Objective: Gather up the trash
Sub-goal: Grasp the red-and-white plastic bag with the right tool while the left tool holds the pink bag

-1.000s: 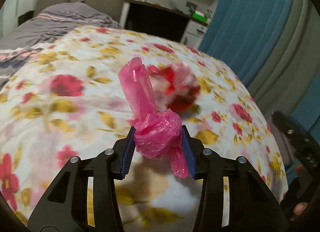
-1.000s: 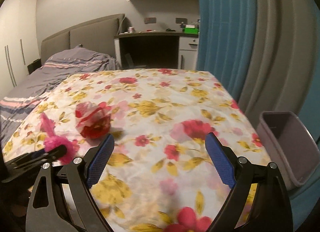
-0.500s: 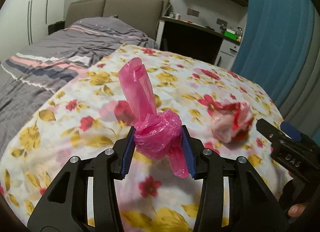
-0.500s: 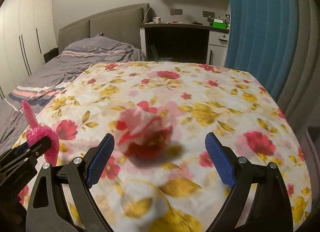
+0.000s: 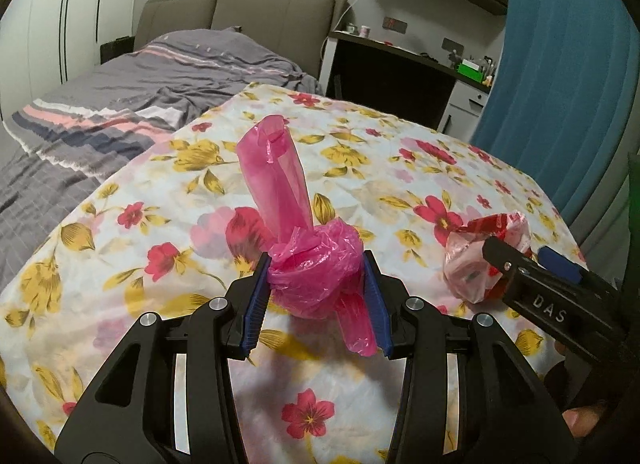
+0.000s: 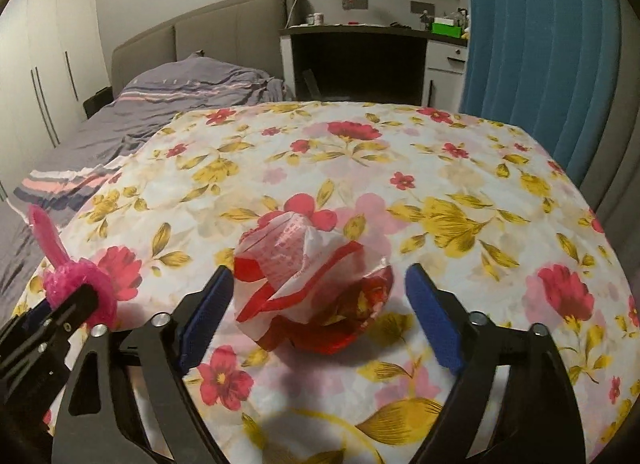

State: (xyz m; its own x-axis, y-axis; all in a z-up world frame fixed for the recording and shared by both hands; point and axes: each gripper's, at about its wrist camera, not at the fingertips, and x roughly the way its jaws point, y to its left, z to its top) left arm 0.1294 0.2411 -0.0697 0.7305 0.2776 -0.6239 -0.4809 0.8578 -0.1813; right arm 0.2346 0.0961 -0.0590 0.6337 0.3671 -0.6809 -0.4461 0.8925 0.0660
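At 9 o'clock in the right wrist view, a grey striped blanket (image 6: 132, 131) is seen on the bed, and the flowered sheet (image 6: 460, 183) is spread out beside it. The pink bag (image 5: 316, 268) is squeezed tight between the blue pads of the left gripper (image 5: 316, 296), which is closed on it and held up over the sheet. A long pink tail is seen sticking up from the bag toward 12 o'clock, and a short one hangs down toward 6 o'clock. At 3 o'clock from the pink bag, the red and white bag (image 6: 308, 284) is seen lying crumpled on the flowered sheet. The right gripper (image 6: 320, 316) is held wide open, with one blue pad (image 6: 206, 314) just beside the bag at 9 o'clock and the other pad at 3 o'clock with a small gap. Nothing is being held by it. At 2 o'clock, a blue curtain (image 6: 540, 43) is seen hanging past the edge of the sheet
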